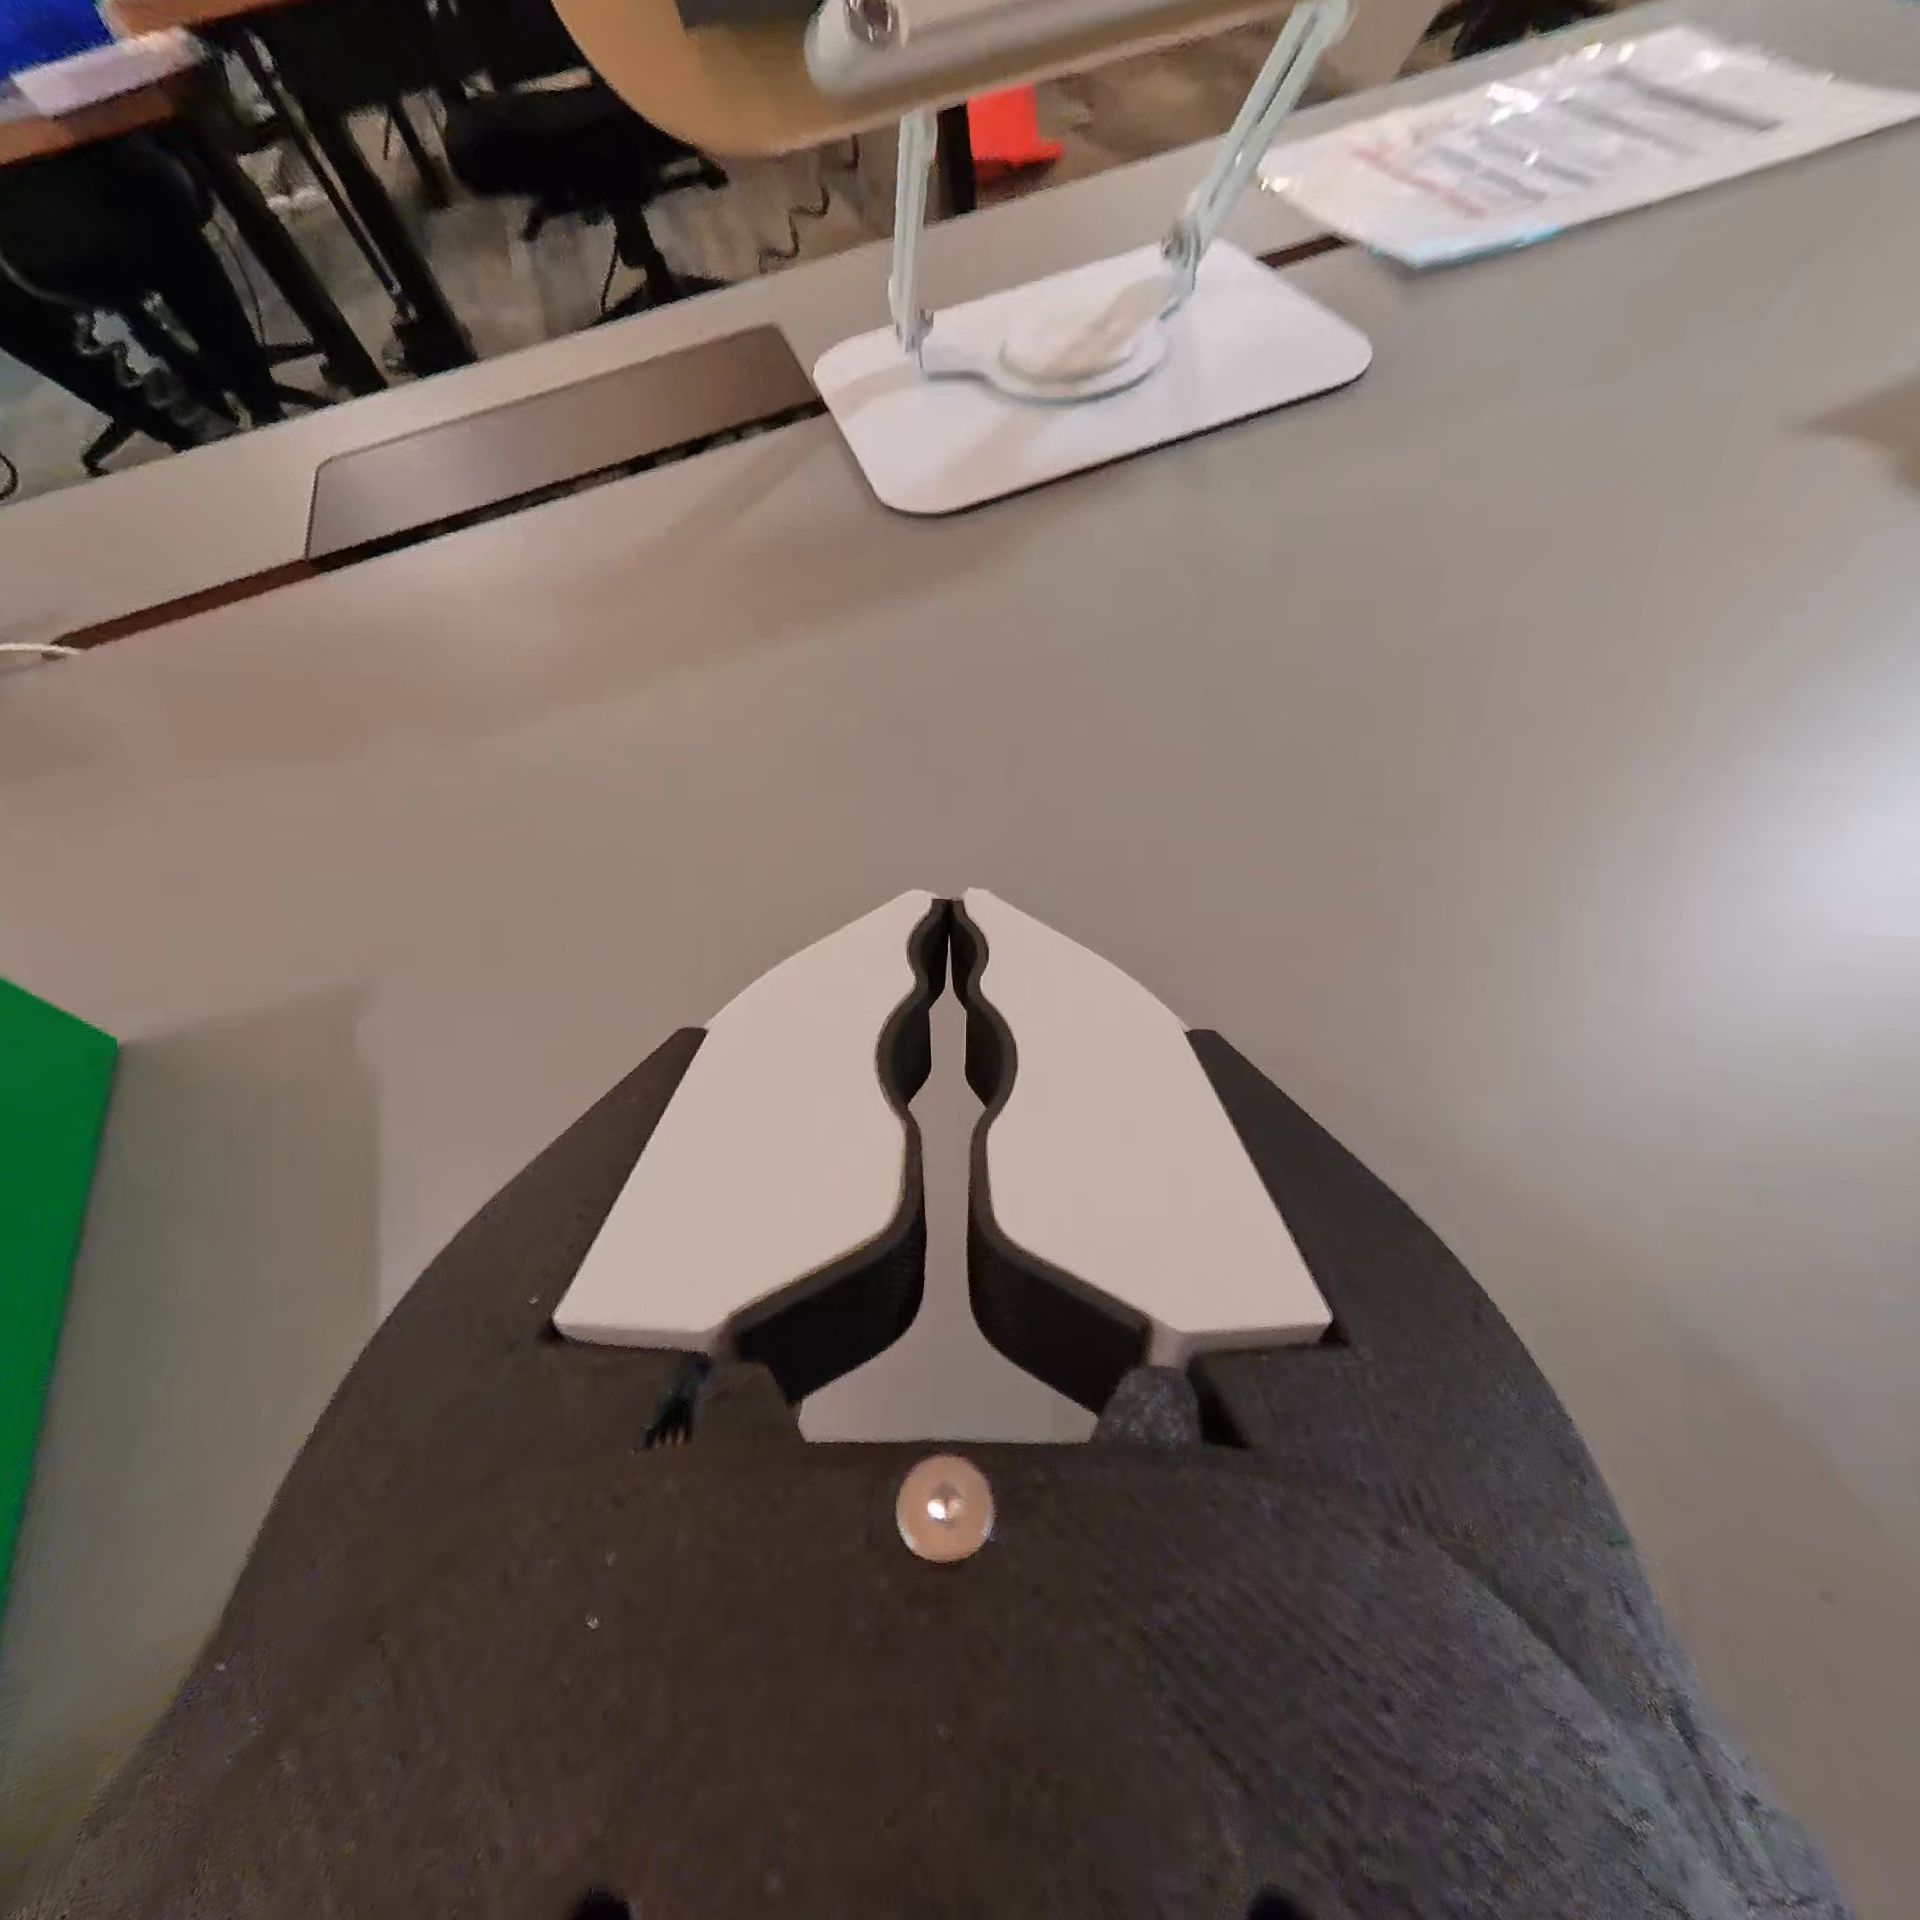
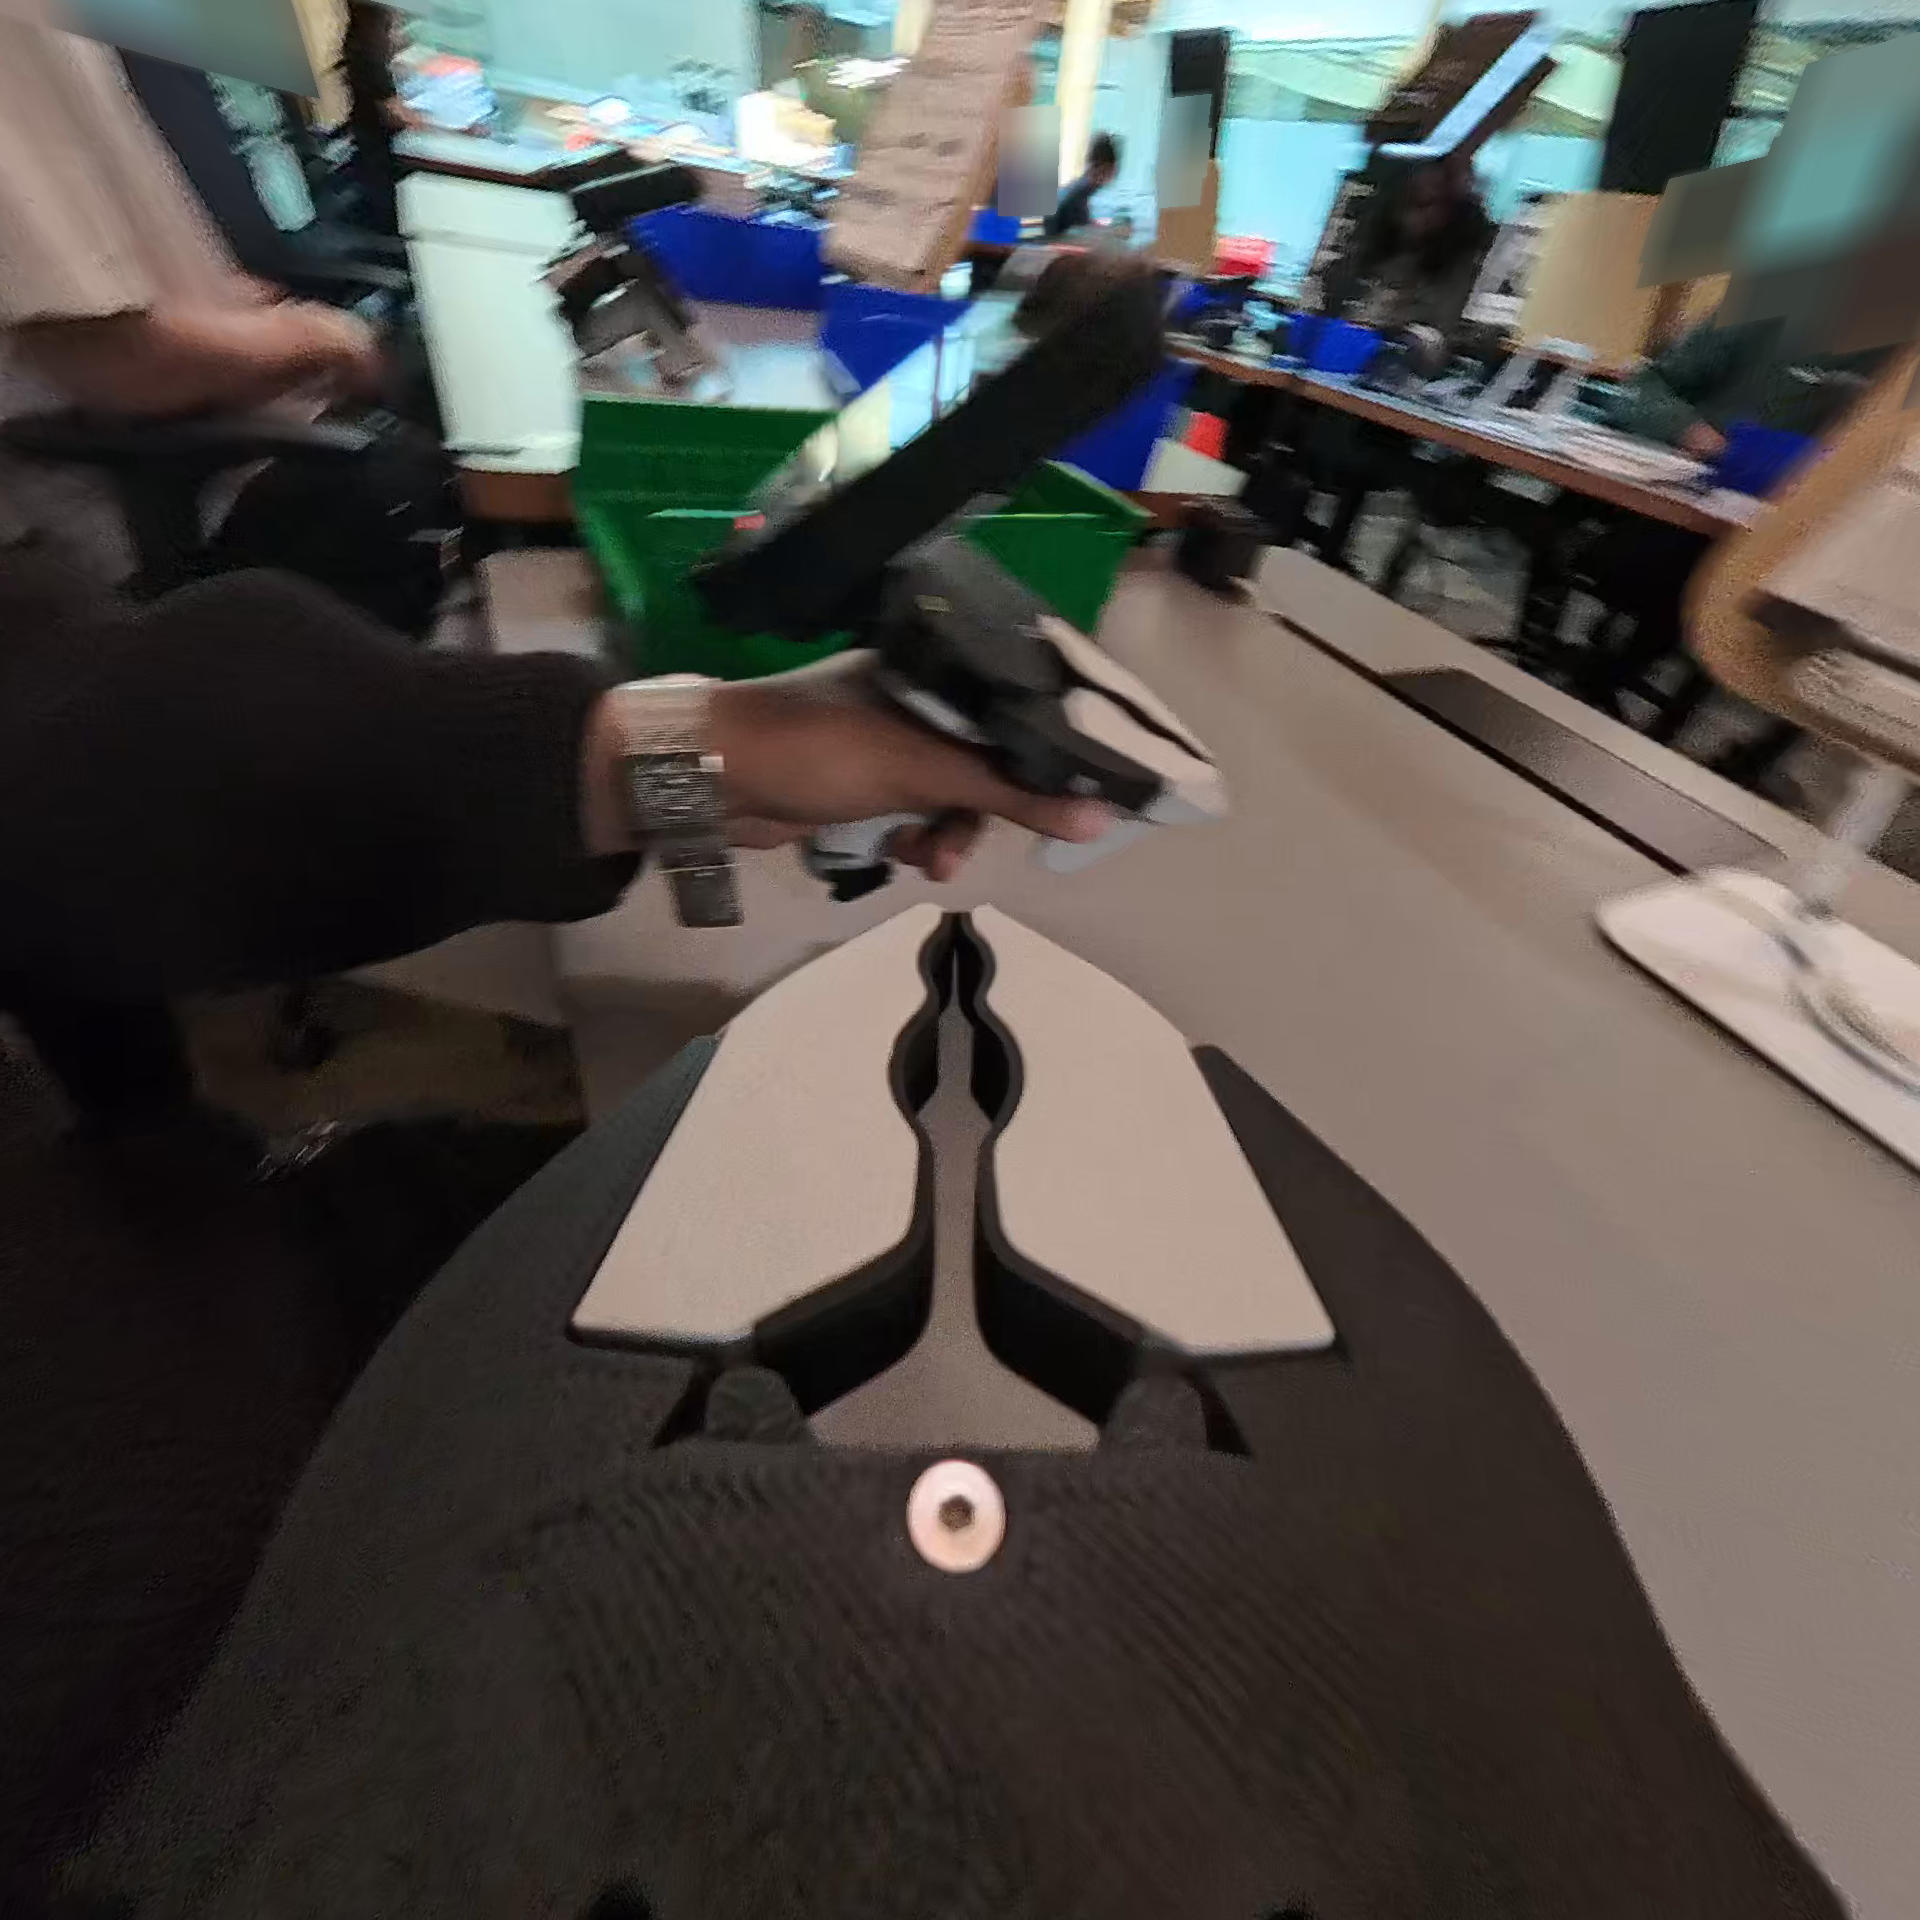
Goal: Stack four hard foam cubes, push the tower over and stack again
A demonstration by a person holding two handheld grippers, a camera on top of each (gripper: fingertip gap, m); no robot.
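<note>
My left gripper (image 1: 952, 902) is shut, its grey fingertips meeting with nothing between them, above the bare grey table (image 1: 1351, 779). My right gripper (image 2: 960, 920) is also shut with nothing between its fingertips, over the same table (image 2: 1403, 1039). The right wrist view shows the left gripper (image 2: 1122, 727) farther off, held by a hand (image 2: 831, 758) with a watch and a dark sleeve; its fingers are together too. The nearest thing ahead of the left gripper is a white stand base (image 1: 1091, 384).
The stand's base (image 2: 1766, 987) with thin legs sits at the table's far side beside a grey cable flap (image 1: 551, 457). A plastic-covered sheet (image 1: 1558, 135) lies far right. A green bin (image 2: 675, 499) (image 1: 42, 1247) stands at the left. Office chairs, desks and people are beyond. The grippers' ends are close to 20 cm from one another.
</note>
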